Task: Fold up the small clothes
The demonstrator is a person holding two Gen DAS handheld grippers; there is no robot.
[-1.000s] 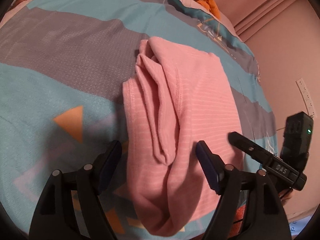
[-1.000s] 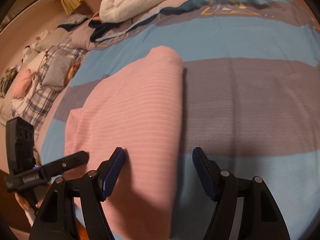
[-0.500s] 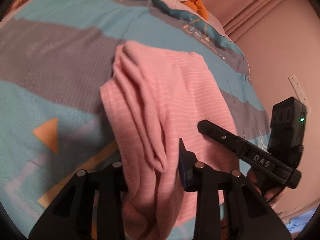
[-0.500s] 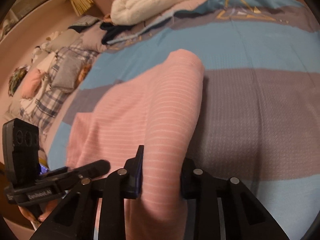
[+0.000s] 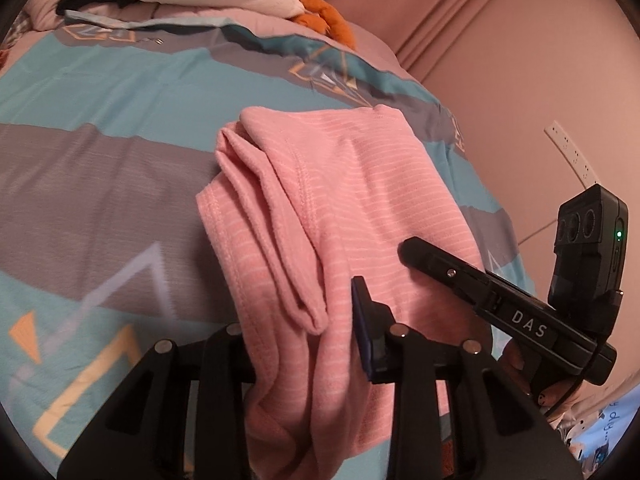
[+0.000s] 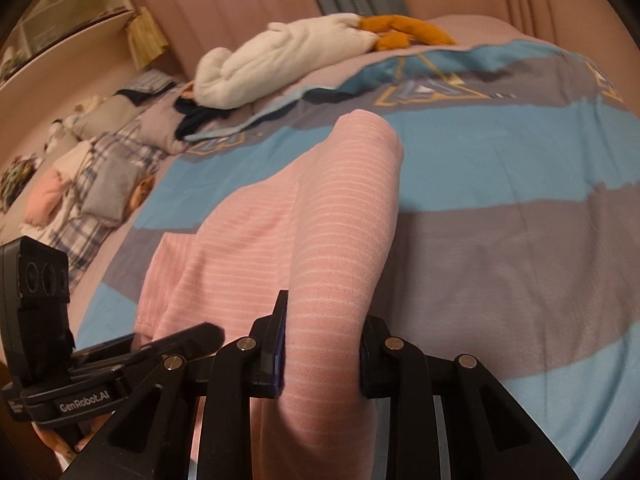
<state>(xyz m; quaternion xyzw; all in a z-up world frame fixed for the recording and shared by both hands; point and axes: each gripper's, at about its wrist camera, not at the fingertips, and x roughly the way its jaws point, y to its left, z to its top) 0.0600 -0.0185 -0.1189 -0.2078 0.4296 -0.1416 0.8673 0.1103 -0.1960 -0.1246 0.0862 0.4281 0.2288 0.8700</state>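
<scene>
Left wrist view has the pink striped garment (image 5: 352, 216), soft, light and floppy, mid-frame on the bed (image 5: 100, 168), both grippers' jaws clamped on its bunched near edge, a sensible hold.

We see a bed covered by a duvet (image 6: 500, 208) in blue and grey bands with orange and white triangles. On it lies a folded pink striped garment (image 5: 360, 208). At the far end rest a white plush toy (image 6: 288, 60), a dark garment (image 6: 196, 118) and pillows (image 6: 108, 184).
</scene>
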